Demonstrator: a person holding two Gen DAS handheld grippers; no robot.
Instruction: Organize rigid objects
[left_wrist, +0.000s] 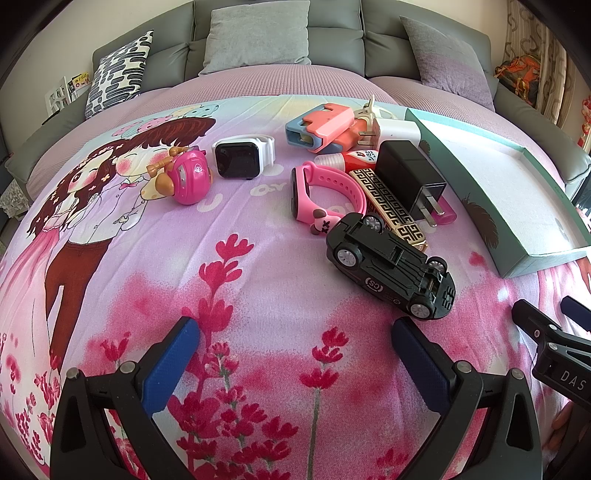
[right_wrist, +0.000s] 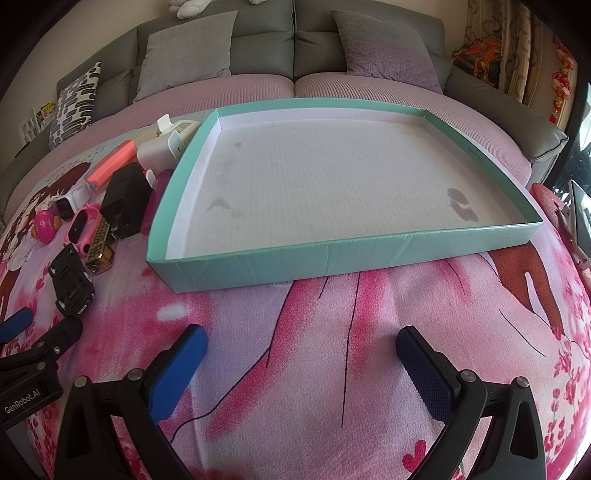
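Both grippers hover over the printed blanket with jaws apart, holding nothing: the left gripper at the frame's bottom centre, the right gripper likewise. A black toy car lies overturned right of centre, beside a pink watch and black charger. The teal tray fills the right view's centre.

grey sofa behind, grey cushions plus patterned cushion on it; cartoon-print pink blanket spread in front; curtain far right
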